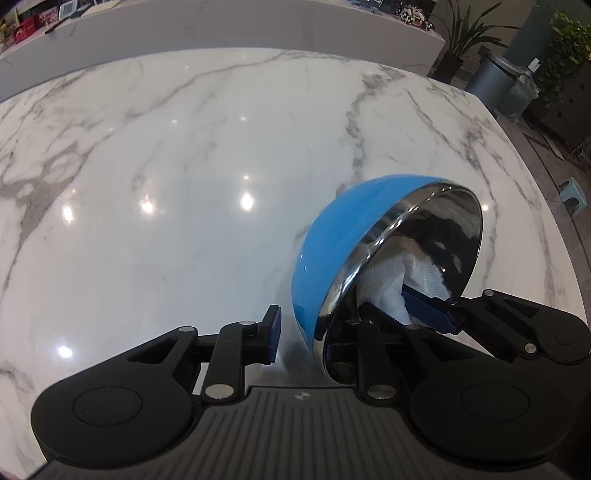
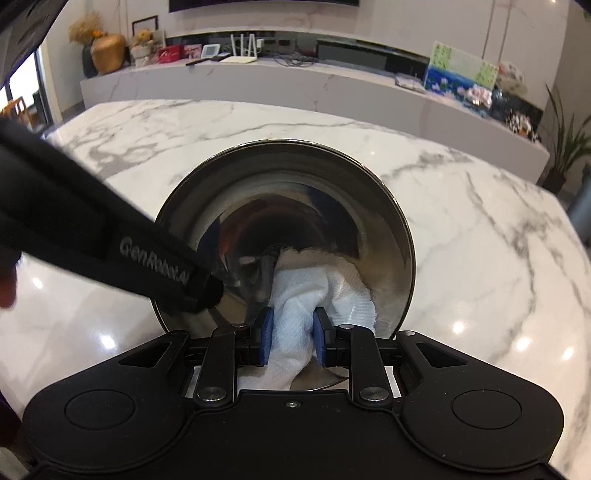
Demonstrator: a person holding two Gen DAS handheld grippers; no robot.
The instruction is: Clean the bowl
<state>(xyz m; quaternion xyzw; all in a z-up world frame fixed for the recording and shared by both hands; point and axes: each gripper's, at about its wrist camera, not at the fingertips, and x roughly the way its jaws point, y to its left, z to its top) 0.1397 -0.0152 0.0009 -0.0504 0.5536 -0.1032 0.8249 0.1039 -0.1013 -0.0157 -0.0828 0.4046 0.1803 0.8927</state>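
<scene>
A bowl, blue outside and shiny steel inside, is tipped on its side on the marble table. My left gripper straddles its lower rim, one finger outside and one inside, shut on the rim. In the right wrist view the bowl's steel inside faces me. My right gripper is shut on a white paper towel pressed against the bowl's lower inside. The towel also shows in the left wrist view. The left gripper's black body crosses from the left to the bowl's rim.
A long marble counter with boxes, a vase and routers stands behind the table. Potted plants and a grey bin stand on the floor past the table's right edge. A small blue stool is at the right.
</scene>
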